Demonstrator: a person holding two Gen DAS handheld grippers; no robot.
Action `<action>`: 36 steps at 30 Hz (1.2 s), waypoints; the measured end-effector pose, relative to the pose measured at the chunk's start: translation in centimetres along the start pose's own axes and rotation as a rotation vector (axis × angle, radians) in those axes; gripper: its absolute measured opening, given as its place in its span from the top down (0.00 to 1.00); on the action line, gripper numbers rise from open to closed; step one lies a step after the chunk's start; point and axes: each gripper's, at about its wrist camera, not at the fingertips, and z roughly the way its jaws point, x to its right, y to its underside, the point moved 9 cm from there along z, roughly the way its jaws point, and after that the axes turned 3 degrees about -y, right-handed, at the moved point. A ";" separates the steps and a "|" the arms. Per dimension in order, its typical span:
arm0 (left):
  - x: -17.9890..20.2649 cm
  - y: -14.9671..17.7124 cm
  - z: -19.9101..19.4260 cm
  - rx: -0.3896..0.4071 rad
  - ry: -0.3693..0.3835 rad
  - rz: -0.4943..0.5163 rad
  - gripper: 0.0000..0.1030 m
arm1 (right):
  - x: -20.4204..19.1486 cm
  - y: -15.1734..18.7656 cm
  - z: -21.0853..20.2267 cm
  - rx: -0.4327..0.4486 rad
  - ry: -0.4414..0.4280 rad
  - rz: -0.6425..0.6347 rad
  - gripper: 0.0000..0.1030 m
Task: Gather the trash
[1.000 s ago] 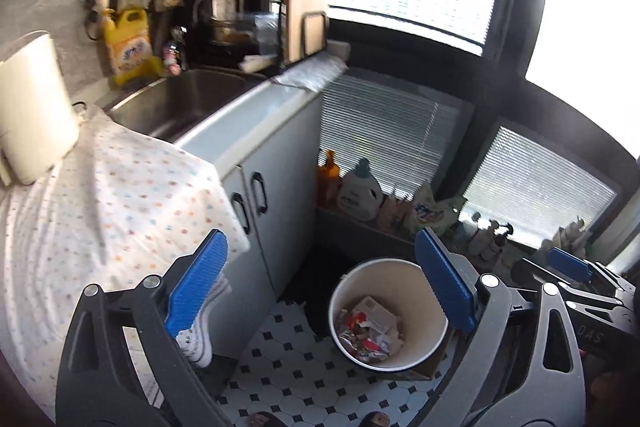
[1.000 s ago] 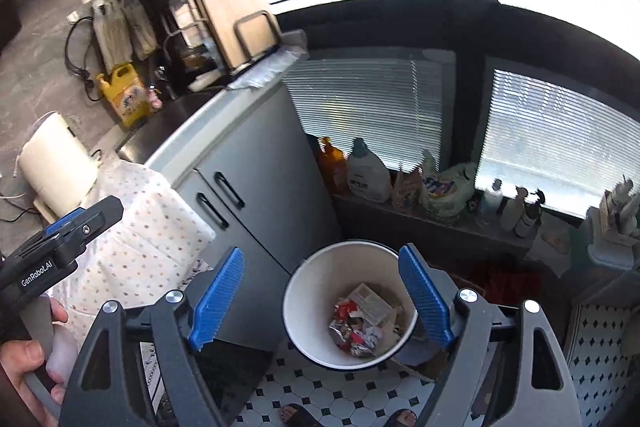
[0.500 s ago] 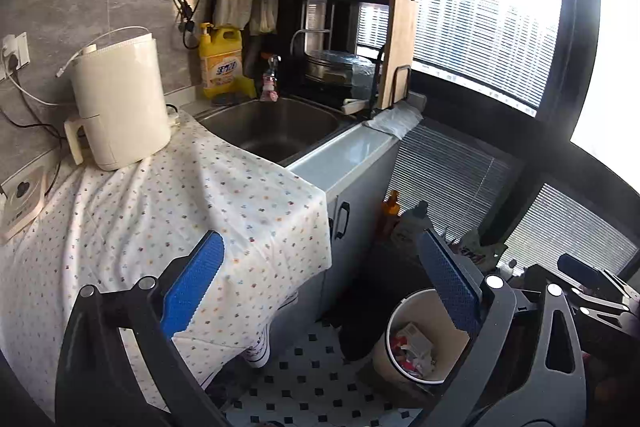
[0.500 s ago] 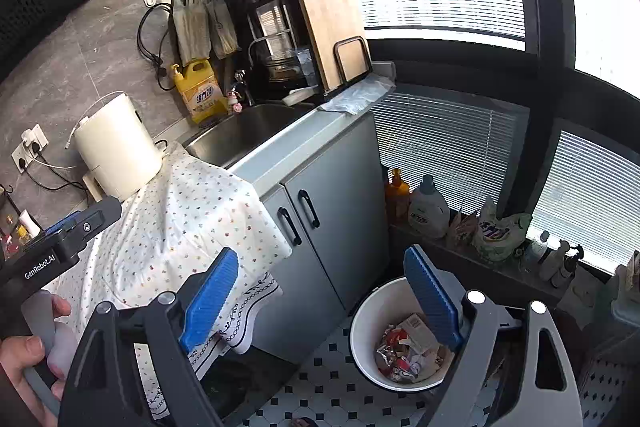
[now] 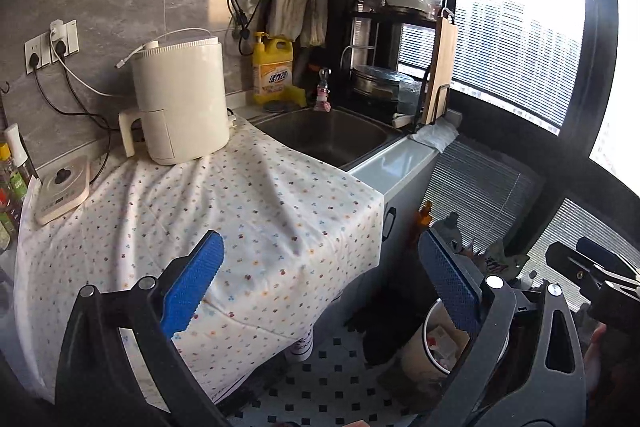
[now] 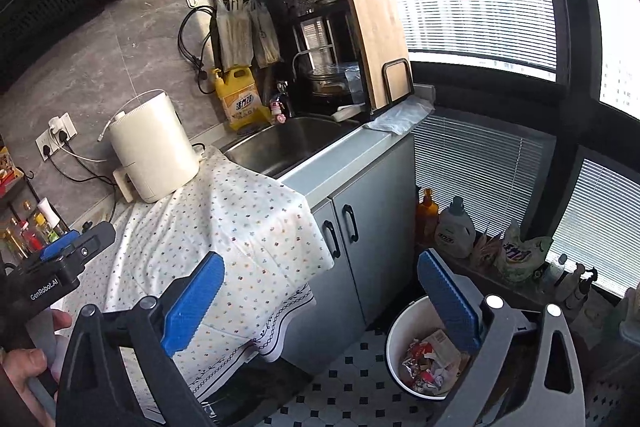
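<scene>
A white trash bin (image 6: 402, 327) stands on the tiled floor beside the grey cabinet, with crumpled wrappers and paper (image 6: 428, 359) inside. In the left wrist view the bin (image 5: 420, 347) is low on the right, half hidden behind a finger. My left gripper (image 5: 320, 287) is open and empty, held over the edge of the spotted cloth (image 5: 248, 219) on the counter. My right gripper (image 6: 320, 303) has nothing between its blue pads, and its jaws are opening. It hovers over the cloth's hanging corner (image 6: 240, 227), with the bin behind its right finger. No loose trash shows on the cloth.
A cream appliance (image 5: 180, 99) and a small white device (image 5: 62, 189) sit on the cloth. Beyond are a steel sink (image 5: 328, 139), a yellow detergent bottle (image 5: 272, 73), a dish rack with a cutting board (image 6: 380, 47), and bottles (image 6: 452, 231) along the window ledge.
Both views have swung up and left, away from the bin towards the cloth-covered counter. The bin has slid to the lower right. The right gripper's pads stand slightly wider apart.
</scene>
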 end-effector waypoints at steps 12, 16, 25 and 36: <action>-2.7 0.3 -1.3 0.029 -0.025 -0.017 0.06 | -2.9 0.3 -1.0 0.031 -0.019 -0.028 0.08; -2.8 0.3 -1.1 0.029 -0.024 -0.021 0.06 | -2.8 0.4 -0.9 0.029 -0.014 -0.033 0.08; -2.6 0.6 -0.5 0.023 -0.032 -0.025 0.06 | -2.7 0.4 -0.7 0.027 -0.009 -0.045 0.08; -2.8 0.7 -0.3 0.025 -0.033 -0.028 0.06 | -2.7 0.3 -0.5 0.019 -0.007 -0.054 0.08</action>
